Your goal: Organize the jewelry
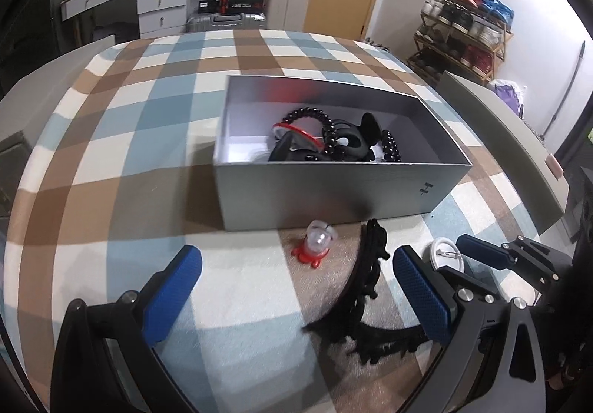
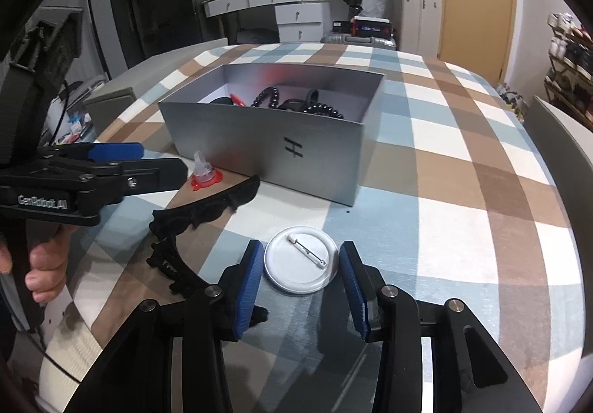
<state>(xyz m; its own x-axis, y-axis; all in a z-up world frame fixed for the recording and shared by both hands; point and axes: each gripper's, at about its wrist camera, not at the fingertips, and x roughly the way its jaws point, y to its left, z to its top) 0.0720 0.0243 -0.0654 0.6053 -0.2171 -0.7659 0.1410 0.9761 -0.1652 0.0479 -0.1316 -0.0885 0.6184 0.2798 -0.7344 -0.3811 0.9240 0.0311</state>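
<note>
Jewelry lies partly sorted: a round white pin badge [image 2: 301,259] sits back-up on the checked cloth [image 2: 444,161] between the blue pads of the right hand-held gripper [image 2: 302,287], whose jaws flank its edges; whether the pads press on it I cannot tell. The left hand-held gripper [image 1: 296,287] hangs open above a black toothed hair clip [image 1: 367,287], not touching it. Just beyond stands a small clear dome on a red base [image 1: 317,244], close to the front wall of a silver box [image 1: 333,194]. Inside the box lie black bead bracelets [image 1: 326,131] and a red-rimmed piece [image 1: 296,131].
</note>
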